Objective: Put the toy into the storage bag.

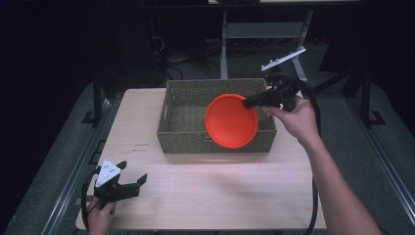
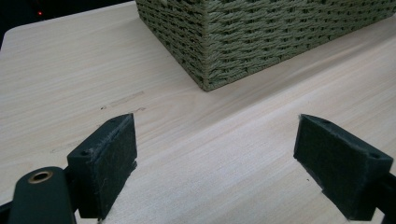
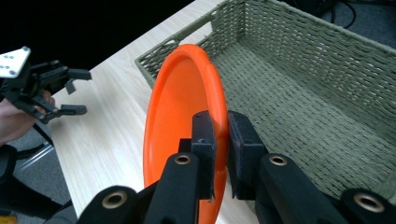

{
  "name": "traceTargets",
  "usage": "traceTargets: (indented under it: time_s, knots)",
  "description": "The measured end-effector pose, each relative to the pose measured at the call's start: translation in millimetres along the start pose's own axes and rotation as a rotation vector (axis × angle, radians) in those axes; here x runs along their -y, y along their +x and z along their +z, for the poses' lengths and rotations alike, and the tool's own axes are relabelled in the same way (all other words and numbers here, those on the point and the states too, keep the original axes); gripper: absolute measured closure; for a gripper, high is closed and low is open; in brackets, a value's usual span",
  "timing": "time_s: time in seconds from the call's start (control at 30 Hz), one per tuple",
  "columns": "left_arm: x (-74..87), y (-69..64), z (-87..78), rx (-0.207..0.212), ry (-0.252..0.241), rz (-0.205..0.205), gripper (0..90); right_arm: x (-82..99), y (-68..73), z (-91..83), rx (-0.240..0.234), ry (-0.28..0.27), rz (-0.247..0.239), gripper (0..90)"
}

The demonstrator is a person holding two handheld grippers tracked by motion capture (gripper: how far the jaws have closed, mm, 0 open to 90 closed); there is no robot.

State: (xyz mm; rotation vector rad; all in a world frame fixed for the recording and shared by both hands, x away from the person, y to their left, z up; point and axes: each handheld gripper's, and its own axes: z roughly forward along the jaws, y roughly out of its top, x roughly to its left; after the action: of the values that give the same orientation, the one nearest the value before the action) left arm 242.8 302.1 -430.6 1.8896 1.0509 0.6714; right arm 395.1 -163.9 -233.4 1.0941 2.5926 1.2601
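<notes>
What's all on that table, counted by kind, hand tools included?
Orange plate: 1
Woven basket: 1
Hand-held grippers: 2, the left gripper with jaws open, the right gripper clamped on the plate's rim
Total: 4

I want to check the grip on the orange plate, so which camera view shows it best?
The right gripper view: the right tongs pinch the orange plate by its rim, close up, beside the woven basket. The high view shows the whole plate tilted over the basket, but the grip looks small.
</notes>
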Motion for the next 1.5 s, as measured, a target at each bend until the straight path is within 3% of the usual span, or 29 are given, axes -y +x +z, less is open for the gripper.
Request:
traceTargets:
  time_s: [0.47, 1.5]
  knots:
    - [0.1, -0.6, 0.0, 0.001, 0.001, 0.002, 12.8, -14.0, -8.4, 5.6, 0.036, 0.004, 0.005, 81.9]
    - [-0.3, -0.4, 0.5, 0.009, 0.002, -0.001, 12.8, -30.8, -45.9, 30.0, 0.095, 0.013, 0.109, 81.8]
